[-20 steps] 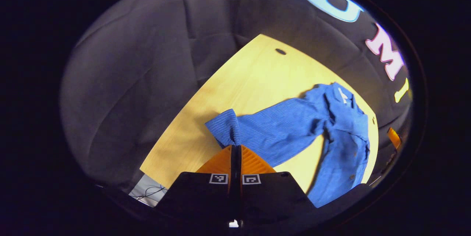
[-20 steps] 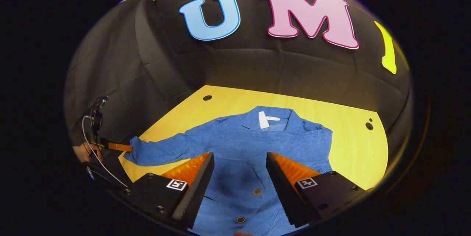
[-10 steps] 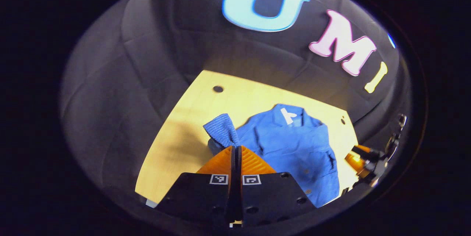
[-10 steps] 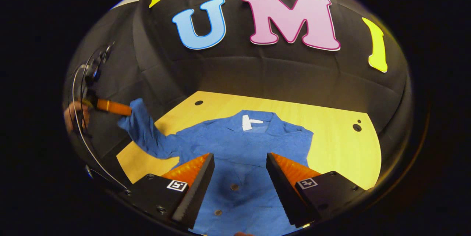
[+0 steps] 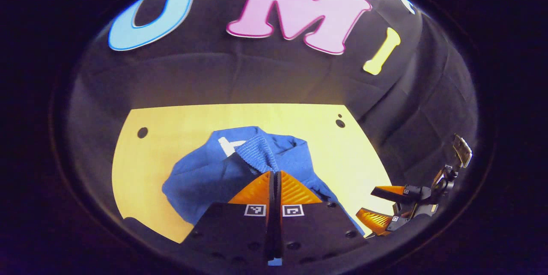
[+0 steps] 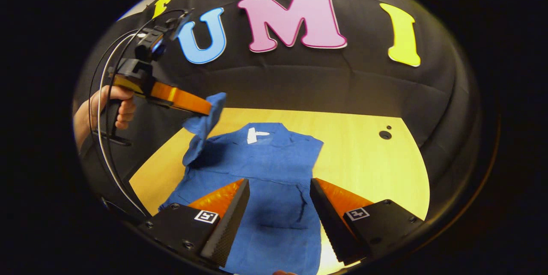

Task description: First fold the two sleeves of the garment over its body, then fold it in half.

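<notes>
Garment: blue button shirt (image 6: 274, 168) lies flat on the yellow table (image 6: 376, 168), collar toward the booth wall, hem toward the near edge.
Left gripper (image 5: 274, 173): jaws together, clamped on the ribbed cuff of one sleeve (image 5: 256, 153); in the right gripper view the cuff is pinched at the tip of the fingers and raised above the table, over the shoulder on that side.
Held sleeve: hangs from the grip down to the shoulder, draped, not yet laid on the body.
Hand: a hand (image 6: 112, 106) grips the left tool's handle at the left edge of the right gripper view.
Right gripper (image 6: 279, 195): jaws wide apart, nothing between them, poised above the lower front of the shirt; in the left gripper view it sits off the garment's edge, near the table's right side.
Other sleeve: no sleeve sticks out on the right side of the body; it looks to be folded in already, though I cannot tell how neatly.
Progress: judged roughly midway; first sleeve fold apparently done, second in hand.
Left to do: lay the held cuff across the chest and release, then fold the shirt in half.
Watch: the cuff may bunch if dropped short of the body.
</notes>
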`<state>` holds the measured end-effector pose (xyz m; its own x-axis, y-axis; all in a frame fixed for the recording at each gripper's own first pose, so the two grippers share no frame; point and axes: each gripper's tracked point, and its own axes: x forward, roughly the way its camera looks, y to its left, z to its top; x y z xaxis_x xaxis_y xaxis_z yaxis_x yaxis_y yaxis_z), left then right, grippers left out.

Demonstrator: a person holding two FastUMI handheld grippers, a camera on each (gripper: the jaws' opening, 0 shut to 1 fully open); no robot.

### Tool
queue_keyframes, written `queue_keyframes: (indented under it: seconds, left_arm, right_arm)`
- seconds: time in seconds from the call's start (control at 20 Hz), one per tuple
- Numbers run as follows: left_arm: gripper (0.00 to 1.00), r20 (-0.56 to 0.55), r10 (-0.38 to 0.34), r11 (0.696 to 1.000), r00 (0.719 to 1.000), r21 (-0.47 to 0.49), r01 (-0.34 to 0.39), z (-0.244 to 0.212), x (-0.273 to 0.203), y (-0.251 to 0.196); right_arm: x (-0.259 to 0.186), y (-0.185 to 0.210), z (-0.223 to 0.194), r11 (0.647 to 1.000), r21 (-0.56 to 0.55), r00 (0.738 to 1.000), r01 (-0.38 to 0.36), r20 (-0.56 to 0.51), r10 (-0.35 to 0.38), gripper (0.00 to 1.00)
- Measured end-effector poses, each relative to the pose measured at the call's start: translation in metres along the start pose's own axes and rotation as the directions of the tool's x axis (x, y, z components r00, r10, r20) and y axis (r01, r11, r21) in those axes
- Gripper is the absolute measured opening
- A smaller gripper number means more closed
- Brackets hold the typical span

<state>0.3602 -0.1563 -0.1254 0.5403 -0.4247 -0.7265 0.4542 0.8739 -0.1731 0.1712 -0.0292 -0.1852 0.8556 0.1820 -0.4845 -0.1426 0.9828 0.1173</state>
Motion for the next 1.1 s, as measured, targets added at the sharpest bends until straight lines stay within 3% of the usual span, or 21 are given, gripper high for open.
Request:
queue_keyframes:
  seconds: [0.1,0.3,0.35,0.5,0.65,0.8,1.0,1.1]
  left_arm:
    - [0.0,-0.062,-0.011,1.0,0.998,0.025,0.012,-0.005,0.038,-0.022]
    - [0.0,-0.206,0.131,0.987,0.97,0.121,-0.108,-0.025,0.099,-0.029]
    - [0.0,-0.221,0.134,0.987,0.966,0.122,-0.109,-0.025,0.113,-0.032]
    - [0.01,-0.191,0.099,0.993,0.977,0.082,-0.085,-0.015,0.137,-0.045]
    - [0.07,-0.131,0.018,0.999,0.991,0.04,-0.013,-0.005,0.145,-0.07]
    - [0.79,-0.07,0.008,1.0,0.998,0.007,-0.008,0.005,0.133,-0.079]
    - [0.79,0.035,0.083,0.996,0.996,0.017,-0.084,0.0,0.083,-0.062]
    - [0.79,0.114,0.162,0.986,0.98,0.024,-0.165,-0.011,0.043,-0.046]
  right_arm:
    - [-0.004,-0.02,-0.011,1.0,0.021,1.0,0.02,-0.016,-0.02,0.91]
    - [-0.012,-0.051,-0.027,0.998,0.047,0.998,0.049,-0.031,-0.048,0.92]
    - [-0.013,-0.057,-0.033,0.997,0.048,0.998,0.053,-0.04,-0.051,0.92]
    - [-0.018,-0.076,-0.047,0.997,0.049,0.996,0.062,-0.06,-0.059,0.92]
    - [-0.019,-0.088,-0.055,0.997,0.057,0.996,0.058,-0.064,-0.054,0.92]
    - [-0.016,-0.094,-0.057,0.997,0.065,0.996,0.049,-0.072,-0.045,0.92]
    - [-0.014,-0.088,-0.054,0.997,0.077,0.998,0.012,-0.067,-0.007,0.91]
    - [-0.016,-0.079,-0.053,0.997,0.079,0.998,-0.013,-0.063,0.018,0.92]
